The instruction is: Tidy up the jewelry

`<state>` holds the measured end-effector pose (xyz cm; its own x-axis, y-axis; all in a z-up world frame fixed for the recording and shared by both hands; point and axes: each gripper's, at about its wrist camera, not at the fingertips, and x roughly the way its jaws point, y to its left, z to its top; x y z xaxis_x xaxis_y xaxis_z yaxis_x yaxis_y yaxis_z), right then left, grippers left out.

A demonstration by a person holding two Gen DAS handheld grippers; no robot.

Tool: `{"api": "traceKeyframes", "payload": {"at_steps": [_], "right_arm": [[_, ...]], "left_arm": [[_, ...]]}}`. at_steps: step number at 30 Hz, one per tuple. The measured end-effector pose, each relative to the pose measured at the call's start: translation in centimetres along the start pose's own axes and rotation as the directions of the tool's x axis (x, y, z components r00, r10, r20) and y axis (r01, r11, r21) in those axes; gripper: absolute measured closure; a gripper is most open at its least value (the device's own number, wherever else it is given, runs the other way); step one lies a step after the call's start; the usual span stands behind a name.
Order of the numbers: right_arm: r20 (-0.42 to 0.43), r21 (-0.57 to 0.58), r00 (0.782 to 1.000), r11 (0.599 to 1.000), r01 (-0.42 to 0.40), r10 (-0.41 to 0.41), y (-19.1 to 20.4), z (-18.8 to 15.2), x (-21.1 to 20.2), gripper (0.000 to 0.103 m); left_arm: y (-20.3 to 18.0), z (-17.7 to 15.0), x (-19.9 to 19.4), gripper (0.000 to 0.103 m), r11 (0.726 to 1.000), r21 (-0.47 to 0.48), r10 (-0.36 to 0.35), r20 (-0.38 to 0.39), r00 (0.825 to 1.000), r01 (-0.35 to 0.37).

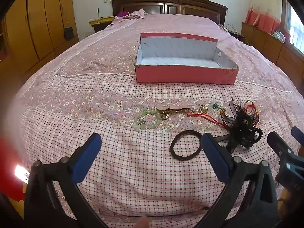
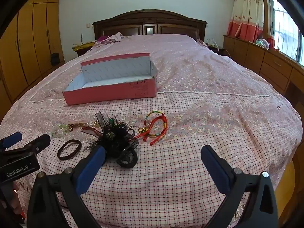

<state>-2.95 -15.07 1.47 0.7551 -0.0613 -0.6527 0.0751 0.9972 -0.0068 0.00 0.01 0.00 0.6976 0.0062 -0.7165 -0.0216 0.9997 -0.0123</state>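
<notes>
An open, empty pink box point(image 1: 186, 74) point(image 2: 112, 93) sits mid-bed. Nearer lie a black hair tie point(image 1: 185, 145) point(image 2: 69, 149), a black feathered hair piece point(image 1: 241, 129) point(image 2: 117, 138), a green bead bracelet point(image 1: 146, 119) point(image 2: 59, 129), a gold clip point(image 1: 171, 111), red cords point(image 1: 205, 118) and a red-green-yellow bangle point(image 2: 156, 125). My left gripper point(image 1: 151, 142) is open and empty, above the bedspread just short of the hair tie. My right gripper point(image 2: 153, 154) is open and empty, near the hair piece. The left gripper also shows in the right wrist view point(image 2: 28, 139).
The bed point(image 1: 133, 171) has a pink checked and floral cover. A wooden headboard point(image 2: 150, 23) stands at the far end, wardrobes point(image 2: 28, 43) on the left, a low cabinet point(image 2: 266, 64) under the window on the right.
</notes>
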Motion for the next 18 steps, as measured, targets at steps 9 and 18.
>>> {"api": "traceKeyframes", "payload": {"at_steps": [9, 18], "right_arm": [[-0.004, -0.001, 1.000, 1.000, -0.002, 0.002, 0.01, 0.03, -0.15, 0.000], [-0.001, -0.001, 1.000, 1.000, -0.002, 0.002, -0.05, 0.03, -0.20, 0.000]], "left_arm": [[0.16, 0.01, -0.51, 0.005, 1.000, 0.006, 0.007, 0.004, 1.000, -0.007], [-0.07, 0.13, -0.33, 0.005, 1.000, 0.011, 0.006, -0.001, 1.000, -0.006]]}}
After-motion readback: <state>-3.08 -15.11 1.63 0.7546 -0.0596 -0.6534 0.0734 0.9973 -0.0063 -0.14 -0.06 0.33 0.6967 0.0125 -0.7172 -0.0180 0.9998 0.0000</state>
